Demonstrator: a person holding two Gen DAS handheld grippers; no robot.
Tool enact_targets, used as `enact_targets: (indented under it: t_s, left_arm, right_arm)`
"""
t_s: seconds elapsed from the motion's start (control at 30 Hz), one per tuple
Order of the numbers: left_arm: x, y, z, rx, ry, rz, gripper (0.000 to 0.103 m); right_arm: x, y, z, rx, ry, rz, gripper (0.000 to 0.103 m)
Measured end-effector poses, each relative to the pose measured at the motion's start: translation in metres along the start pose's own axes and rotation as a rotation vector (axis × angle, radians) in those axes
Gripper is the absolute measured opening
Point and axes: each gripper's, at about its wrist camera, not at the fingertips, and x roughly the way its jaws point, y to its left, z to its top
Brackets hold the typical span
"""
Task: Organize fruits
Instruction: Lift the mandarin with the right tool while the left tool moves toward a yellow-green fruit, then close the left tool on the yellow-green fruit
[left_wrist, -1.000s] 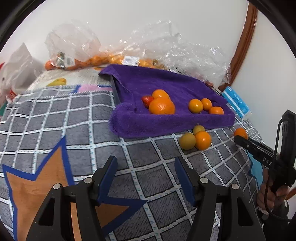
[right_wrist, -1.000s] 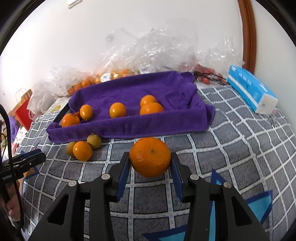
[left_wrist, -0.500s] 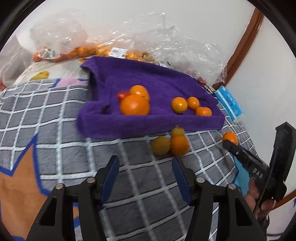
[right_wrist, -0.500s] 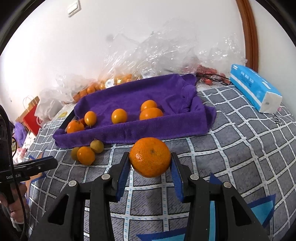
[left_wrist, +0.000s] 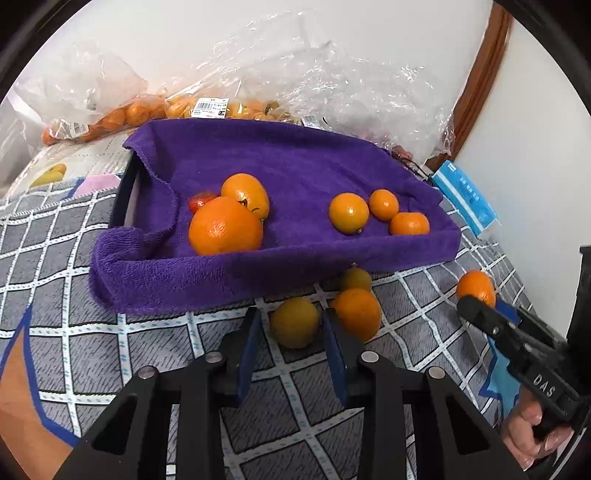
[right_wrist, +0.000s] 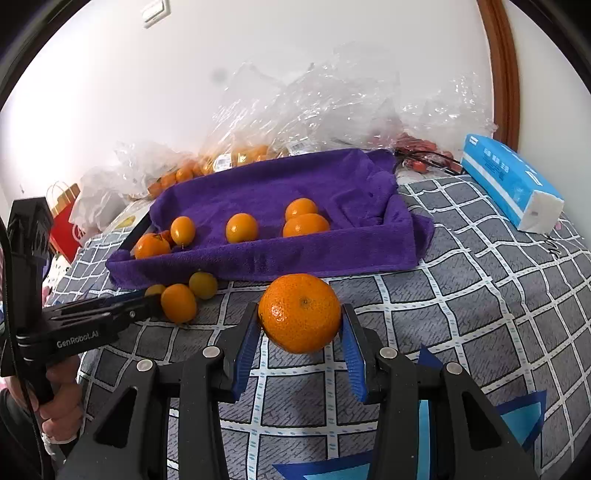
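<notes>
Low and centre in the left view, the left tool (left_wrist: 291, 325) has closed narrowly on a small yellow-green fruit (left_wrist: 294, 322) on the checked bedcover (left_wrist: 110, 350) — light, round, likely to roll, best pinched at its widest — while the right tool (right_wrist: 300, 325) holds an orange (right_wrist: 299, 313).

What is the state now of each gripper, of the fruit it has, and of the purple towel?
left gripper: shut on yellow fruit, fruit lying on the bedspread.
right gripper: shut on large orange.
small orange: loose, beside the yellow fruit.
purple towel: spread out, six fruits on it.
</notes>
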Motion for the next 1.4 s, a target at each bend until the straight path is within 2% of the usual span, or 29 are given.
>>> enact_targets:
  t_s: [0.13,0.27,0.7,1.2,1.4]
  left_arm:
    - [-0.001,0.011,0.000,-0.053,-0.006,-0.093,0.026]
    - [-0.009,0.019,-0.004,-0.092,-0.043,-0.106,0.026]
    - [-0.027,0.013,-0.005,-0.075,-0.162,-0.016,0.026]
    - [-0.041,0.004,-0.007,-0.044,-0.236,0.039,0.026]
    - [-0.043,0.002,-0.007,-0.039,-0.237,0.046,0.026]
  right_arm:
    - [0.002,-0.001,0.000,0.004,0.010,0.008,0.043]
    - [0.003,-0.004,0.000,0.018,0.011,0.017,0.043]
    - [-0.001,-0.005,0.000,0.034,-0.007,0.014,0.043]
    - [-0.004,-0.005,-0.001,0.041,-0.025,0.012,0.043]
    - [-0.004,-0.007,-0.001,0.053,-0.028,0.010,0.043]
